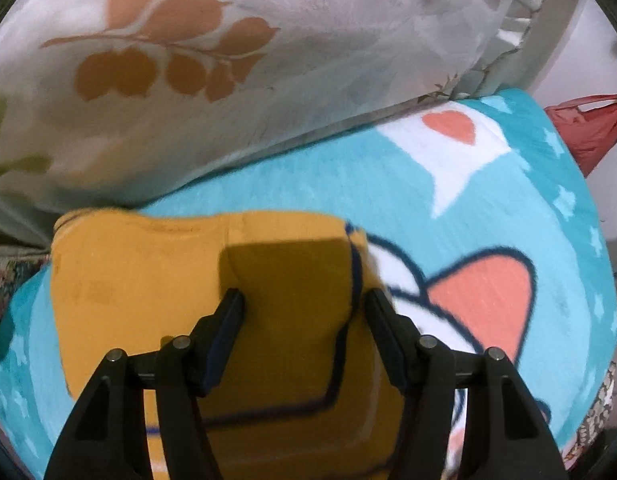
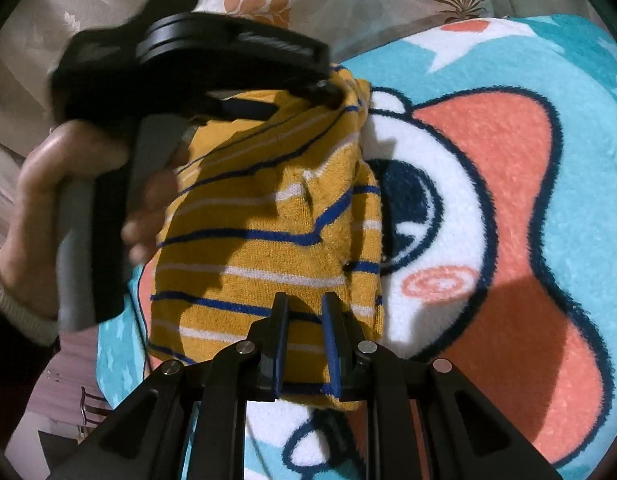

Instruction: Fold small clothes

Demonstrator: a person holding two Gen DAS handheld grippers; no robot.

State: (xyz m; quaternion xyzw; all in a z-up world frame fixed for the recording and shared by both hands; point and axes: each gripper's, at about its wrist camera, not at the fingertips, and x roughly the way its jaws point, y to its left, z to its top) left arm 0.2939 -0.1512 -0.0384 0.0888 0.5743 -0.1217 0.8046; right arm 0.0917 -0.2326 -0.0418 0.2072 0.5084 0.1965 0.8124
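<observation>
Cartoon blanket under striped garment, pillow behind

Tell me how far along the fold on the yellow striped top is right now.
Partly done. The yellow top already lies doubled over on the cartoon blanket, layers stacked, near the leaf-print pillow. In hand: the left gripper is over it with jaws open, nothing between them; the right gripper sits at its near edge, jaws narrowly apart, grip unclear. Left: it looks bunched and uneven, so probably a final fold and flattening.
</observation>
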